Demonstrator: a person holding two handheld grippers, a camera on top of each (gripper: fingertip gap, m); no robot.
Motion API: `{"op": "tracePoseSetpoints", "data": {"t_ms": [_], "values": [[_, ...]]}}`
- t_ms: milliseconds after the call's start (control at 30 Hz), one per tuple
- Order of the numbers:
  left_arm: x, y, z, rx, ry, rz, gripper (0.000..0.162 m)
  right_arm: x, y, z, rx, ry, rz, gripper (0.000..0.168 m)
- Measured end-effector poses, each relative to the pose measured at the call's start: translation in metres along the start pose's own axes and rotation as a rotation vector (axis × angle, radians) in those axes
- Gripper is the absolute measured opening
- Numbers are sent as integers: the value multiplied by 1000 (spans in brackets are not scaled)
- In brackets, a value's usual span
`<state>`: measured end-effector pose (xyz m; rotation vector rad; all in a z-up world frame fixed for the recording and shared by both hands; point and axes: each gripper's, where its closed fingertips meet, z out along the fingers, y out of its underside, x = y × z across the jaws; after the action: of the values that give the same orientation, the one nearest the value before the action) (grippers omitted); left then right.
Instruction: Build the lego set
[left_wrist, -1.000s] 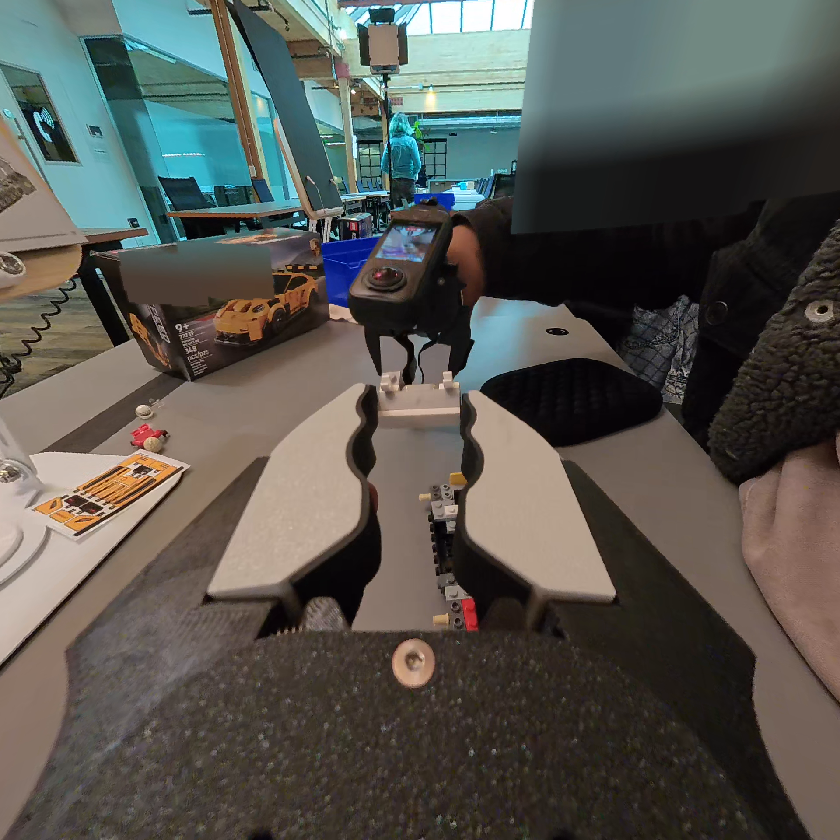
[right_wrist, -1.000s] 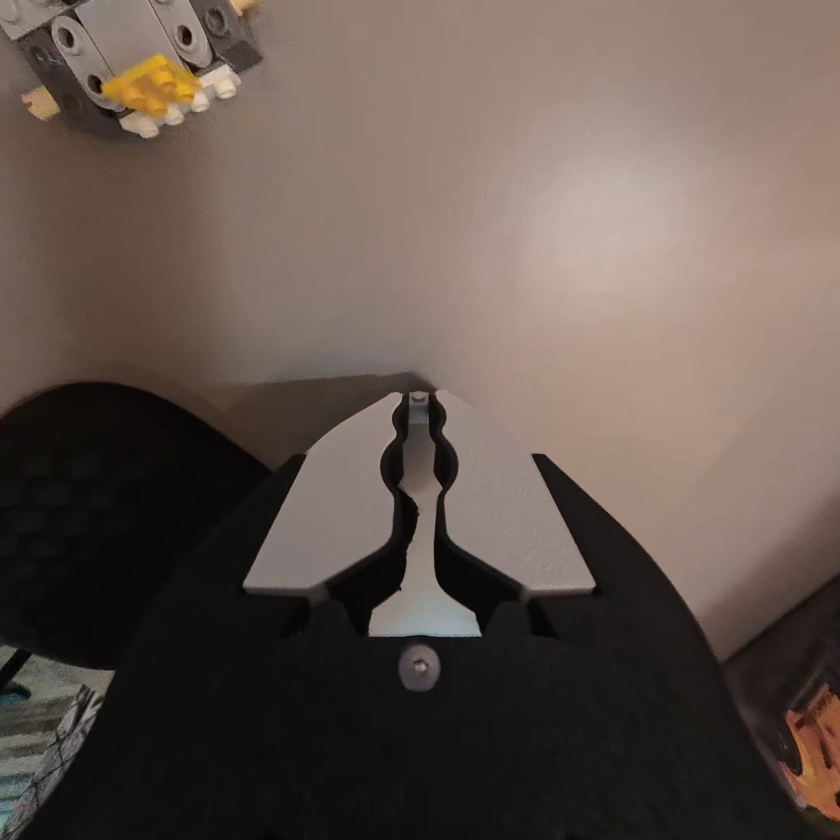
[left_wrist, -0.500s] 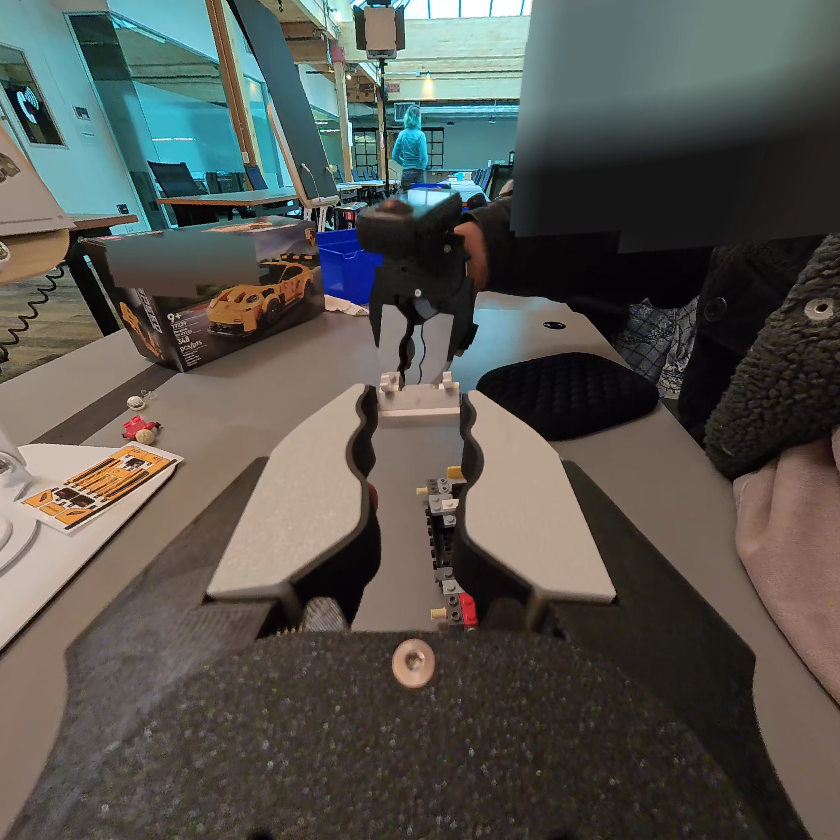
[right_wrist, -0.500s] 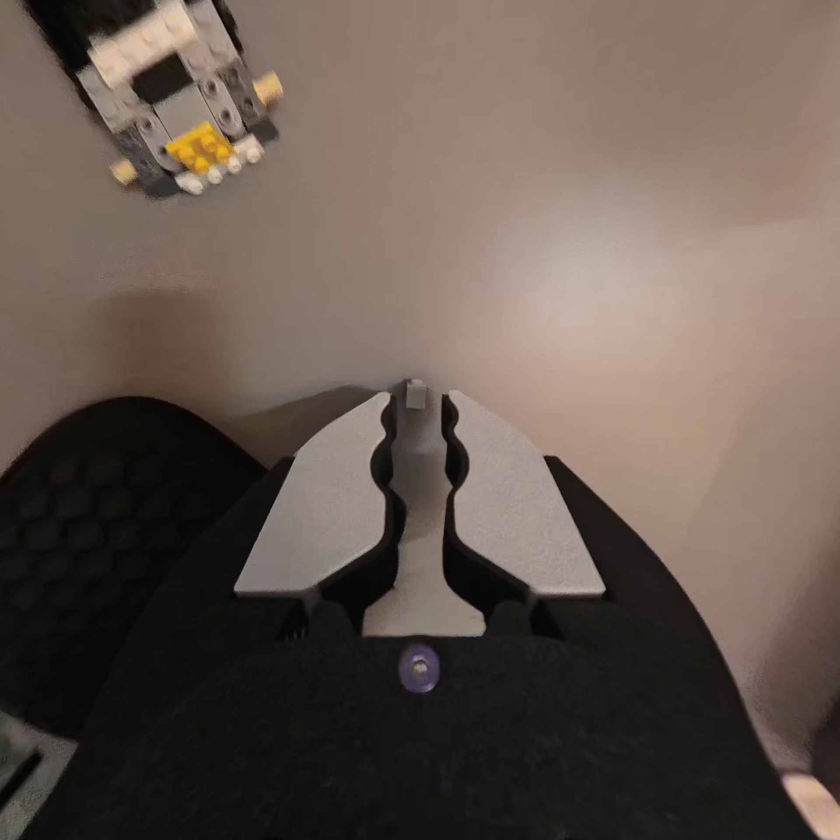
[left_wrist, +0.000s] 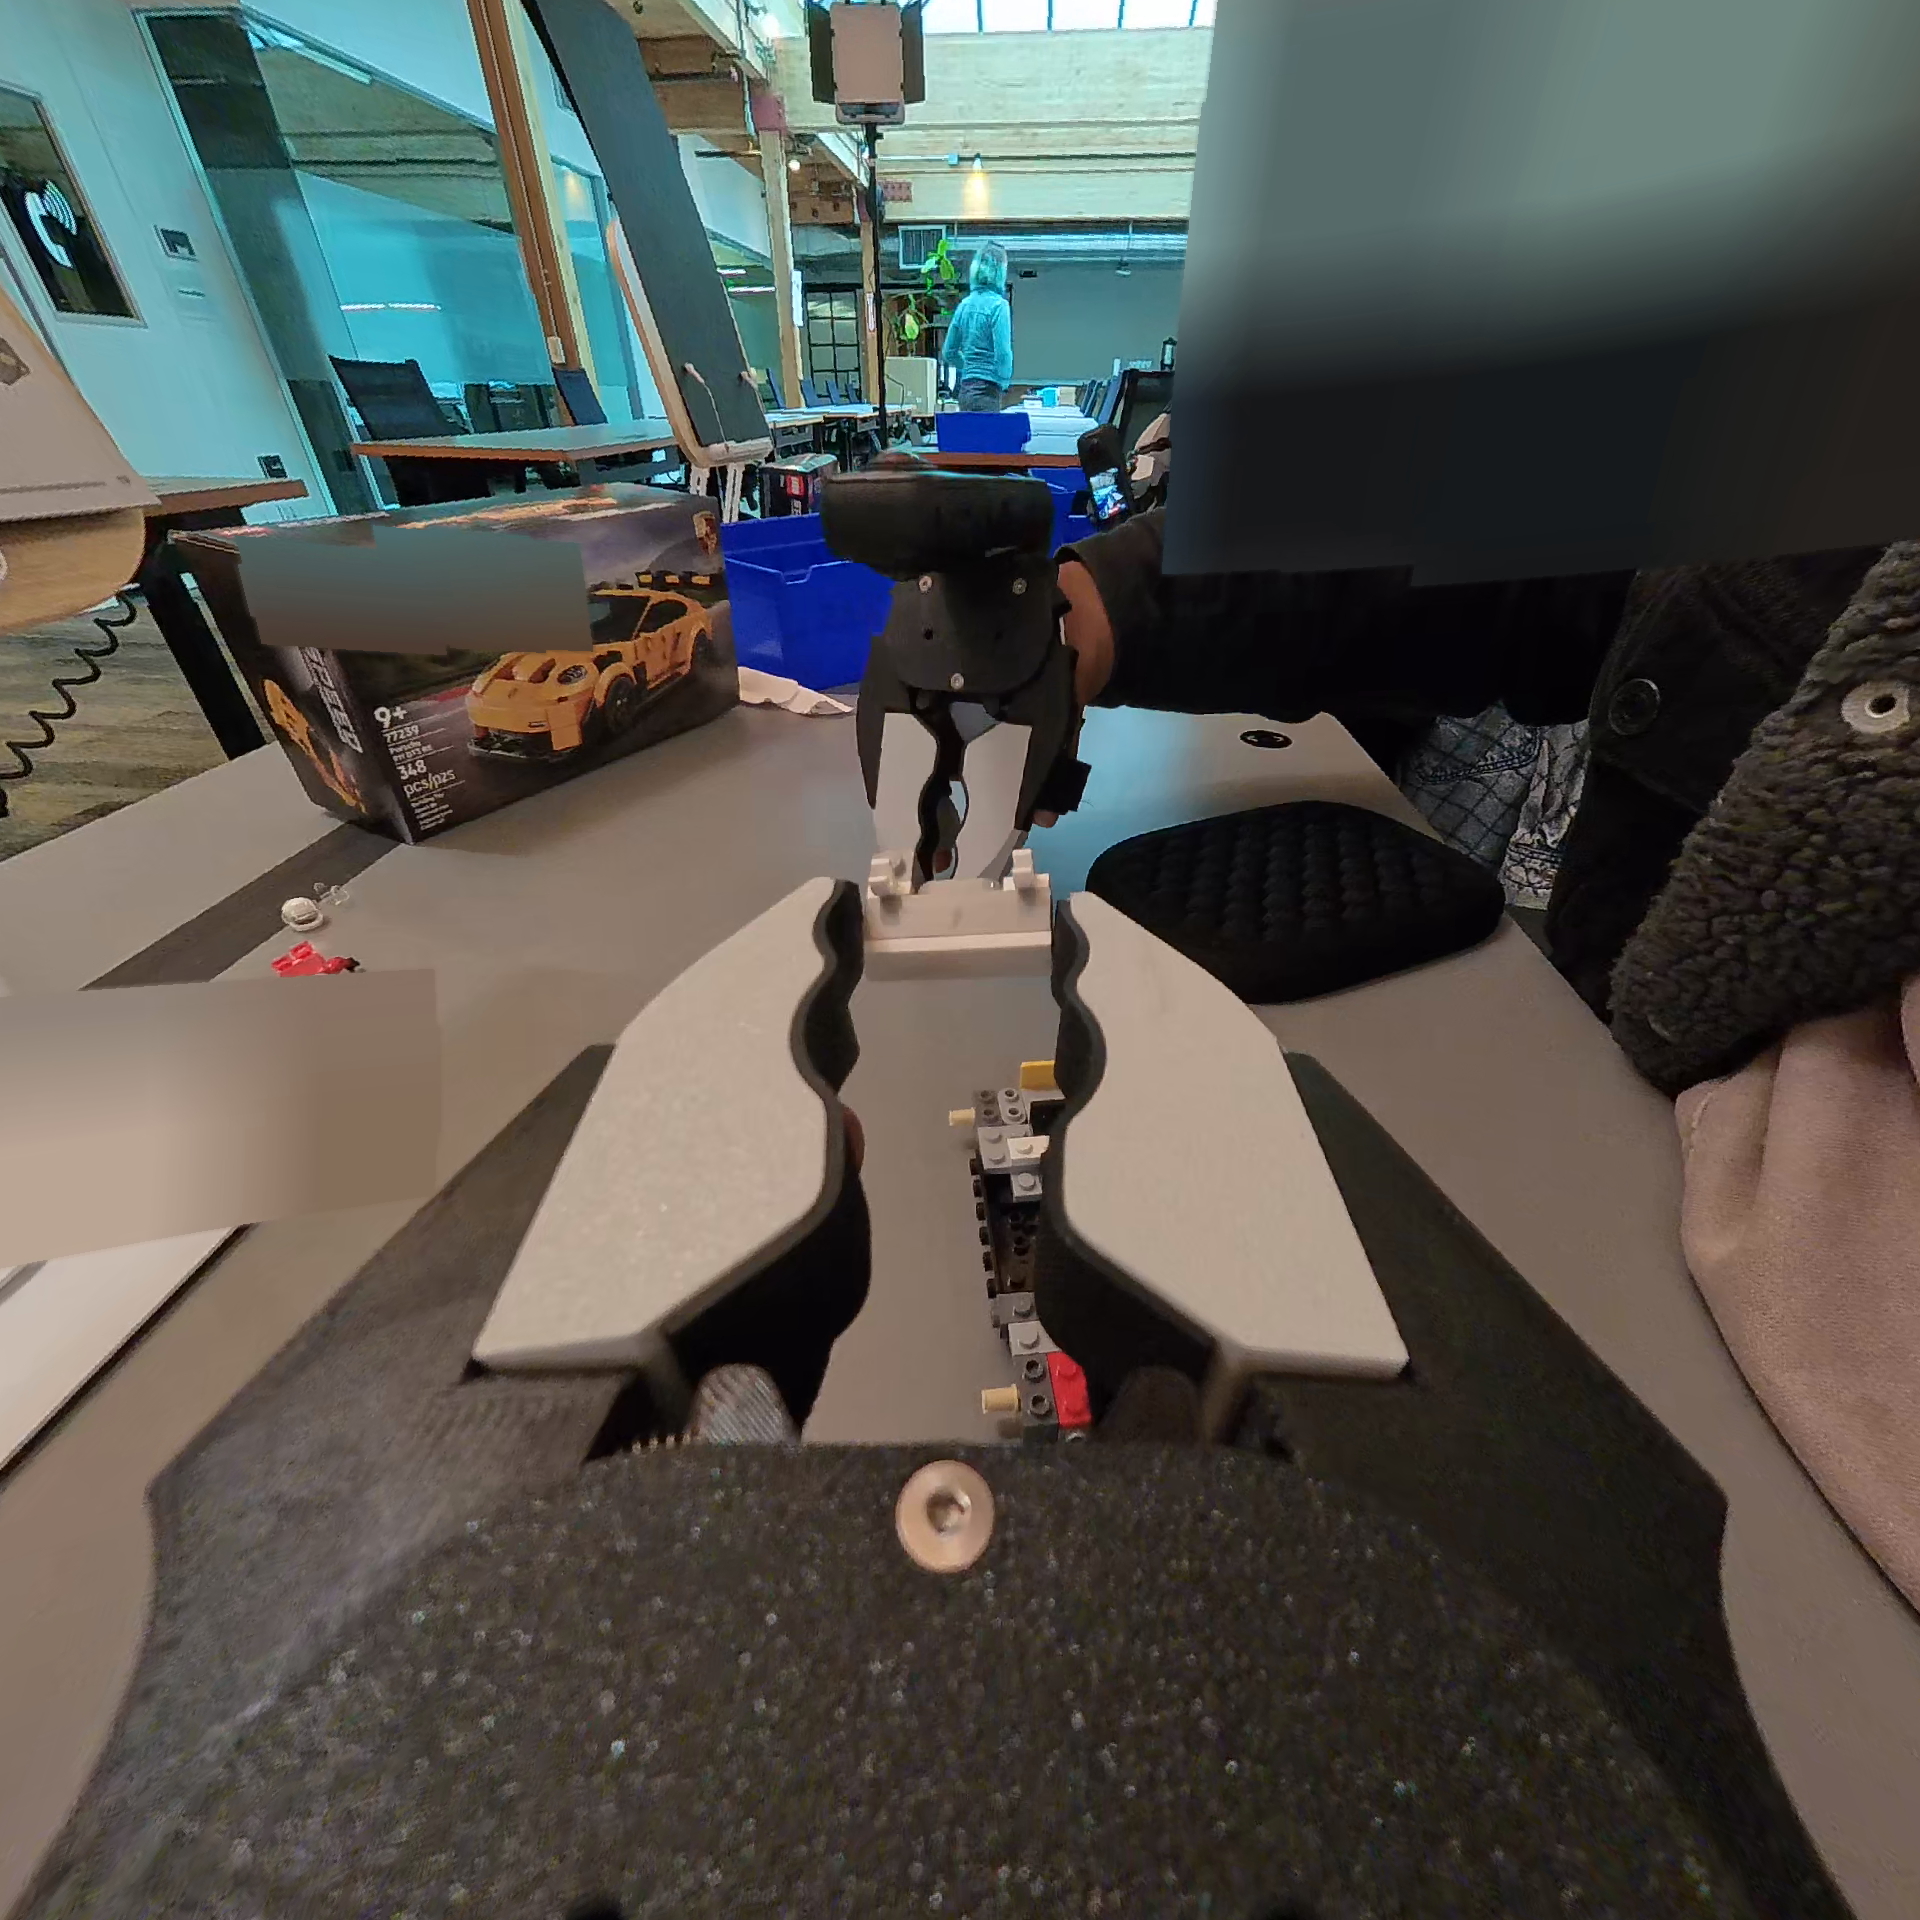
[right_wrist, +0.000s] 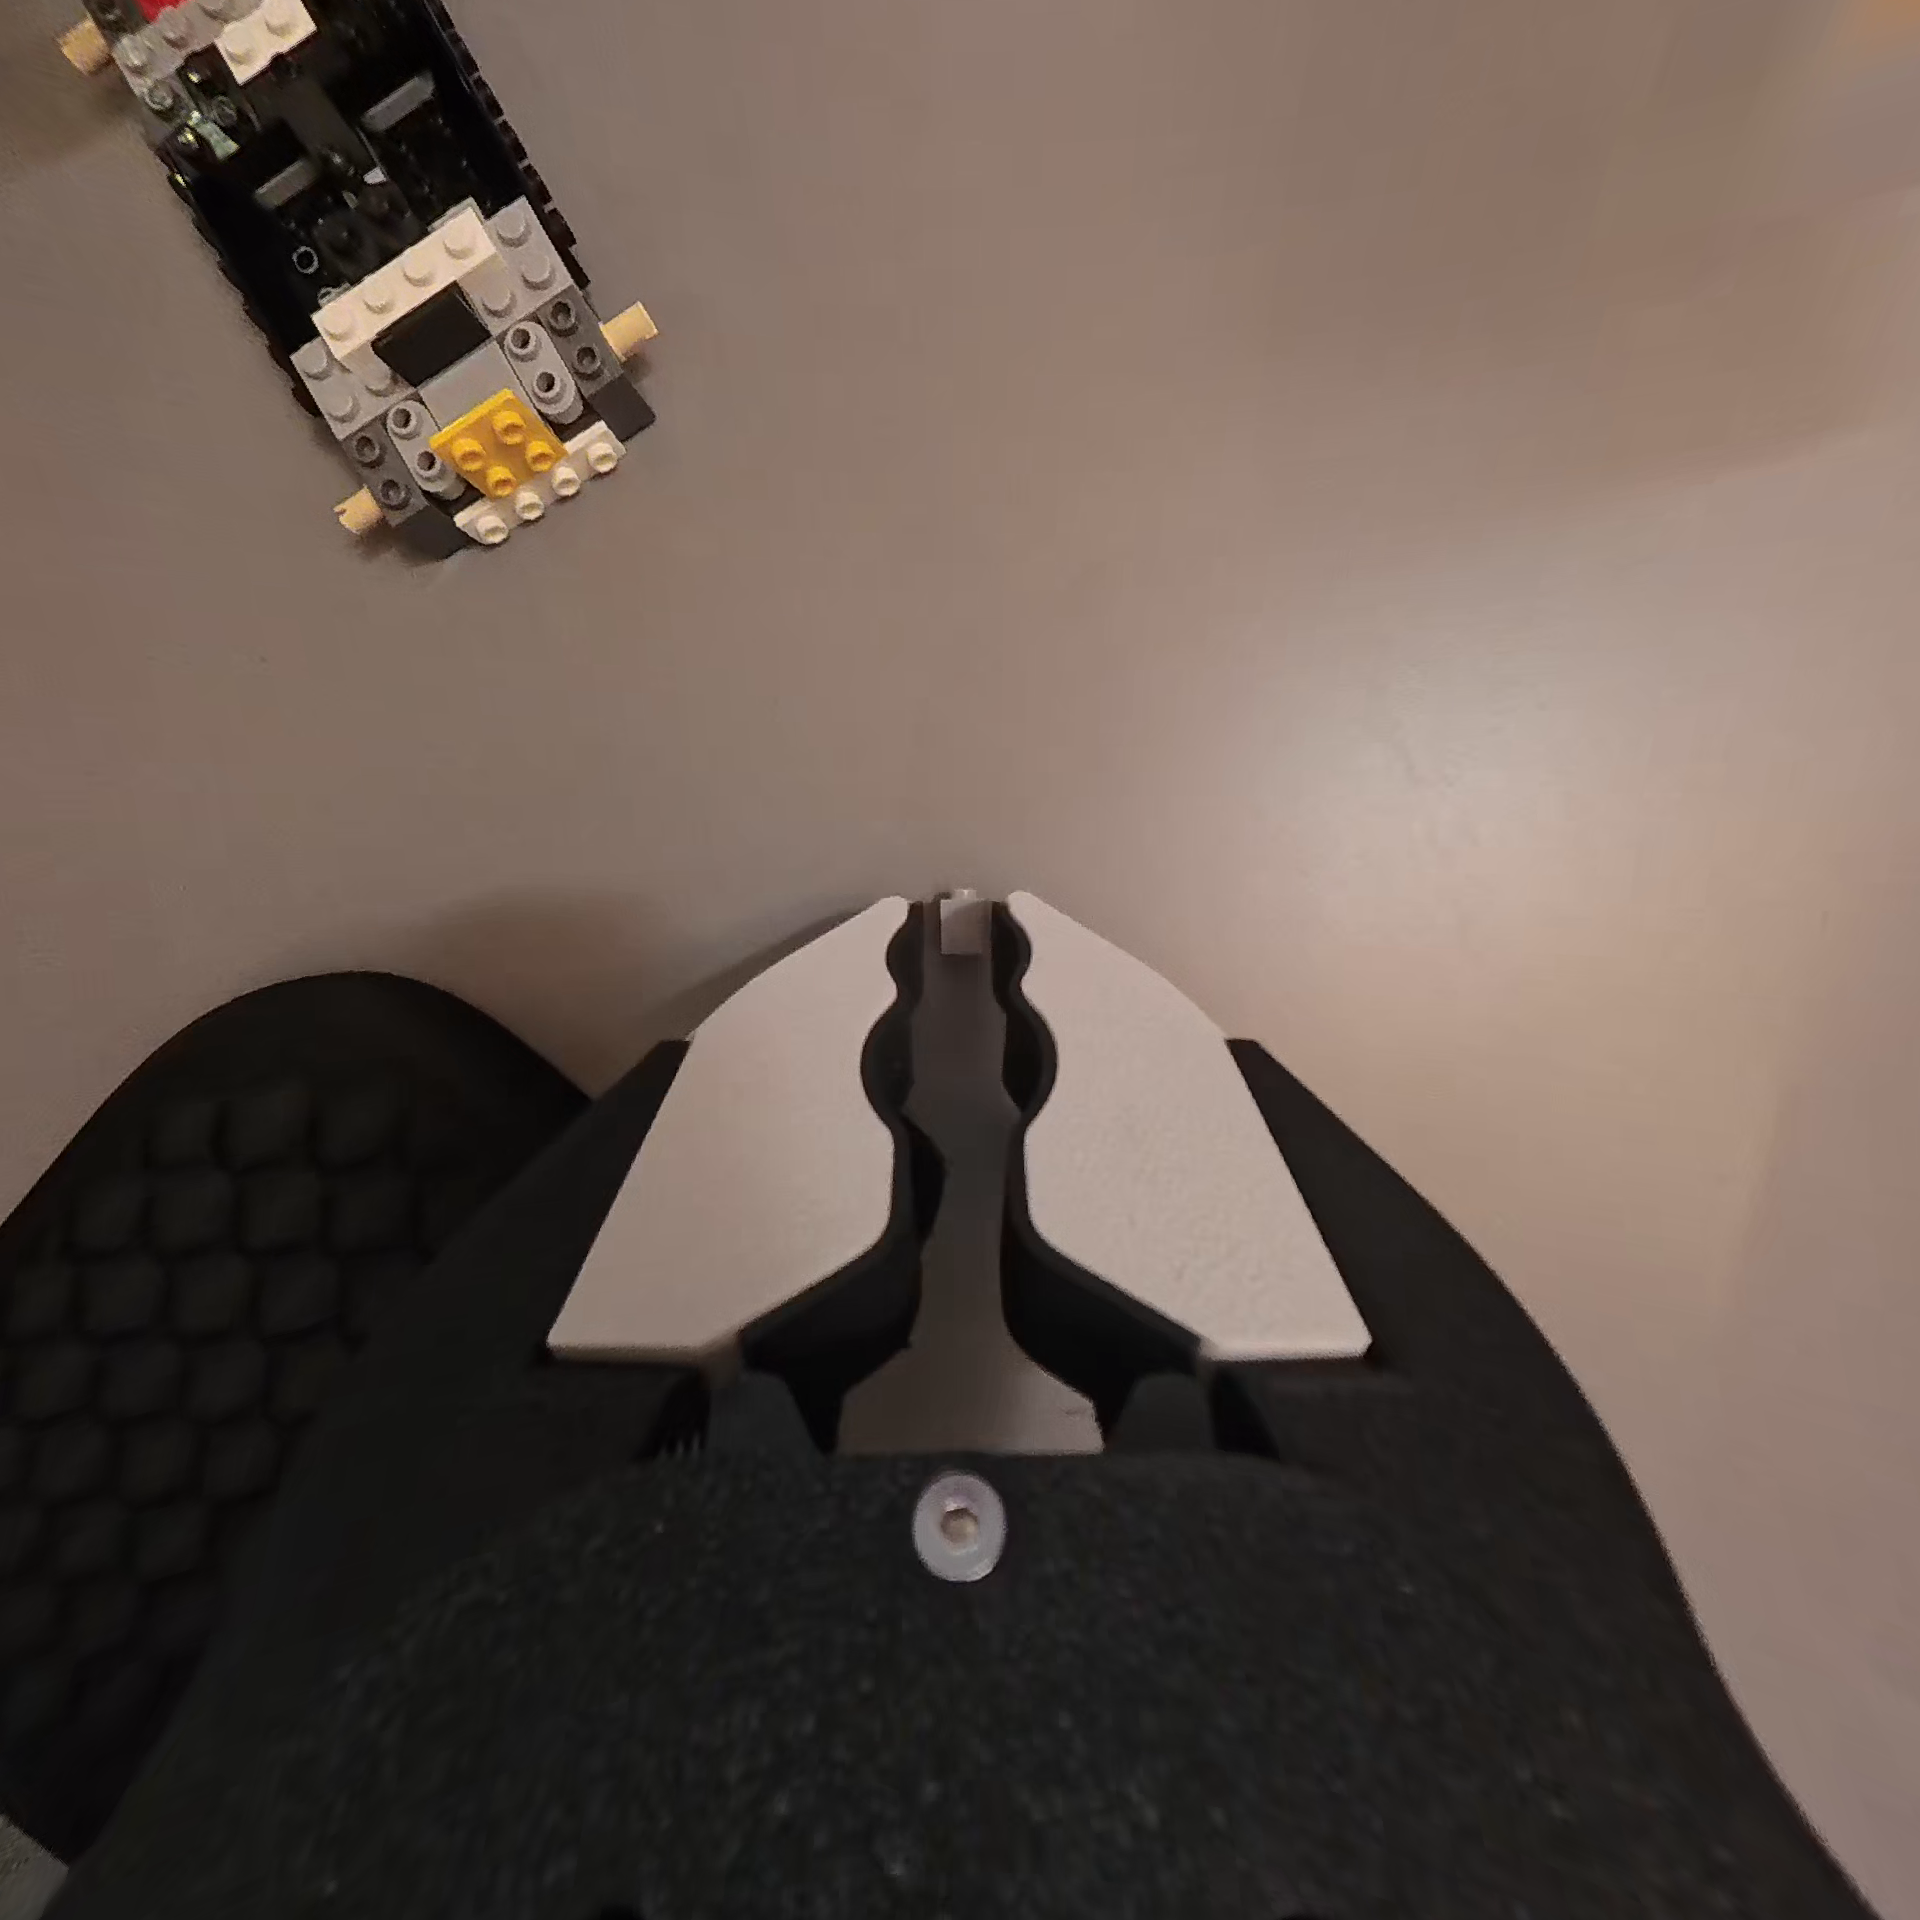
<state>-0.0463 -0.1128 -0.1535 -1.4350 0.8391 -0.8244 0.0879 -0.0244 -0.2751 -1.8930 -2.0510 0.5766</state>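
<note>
A tiny grey brick (right_wrist: 957, 925) is pinched at R gripper (right_wrist: 957, 906) tips, frame centre, a white piece (left_wrist: 957, 918) clamped by L gripper (left_wrist: 957, 925); chassis (right_wrist: 416, 312) upper left; next, prob. aligned pressing on.

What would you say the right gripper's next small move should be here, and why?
Probably close the right gripper fully on the small grey piece. That piece sits between its fingertips, just above the grey table, but whether the pads touch it I cannot tell. The left gripper already holds a white part, and the car chassis lies untouched nearby.
</note>
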Motion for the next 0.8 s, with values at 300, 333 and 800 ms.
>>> {"op": "tracePoseSetpoints", "data": {"t_ms": [300, 333, 800], "values": [[0, -2, 0, 11, -3, -2, 35, -4, -20, -11, 110, 8, -11, 7], [0, -3, 0, 22, -3, -5, 35, -8, -35, -19, 191, 1, -15, 7], [9, -35, -7, 169, -14, 46, 35, -111, -203, -69, 1006, -301, -158, 7]]}}
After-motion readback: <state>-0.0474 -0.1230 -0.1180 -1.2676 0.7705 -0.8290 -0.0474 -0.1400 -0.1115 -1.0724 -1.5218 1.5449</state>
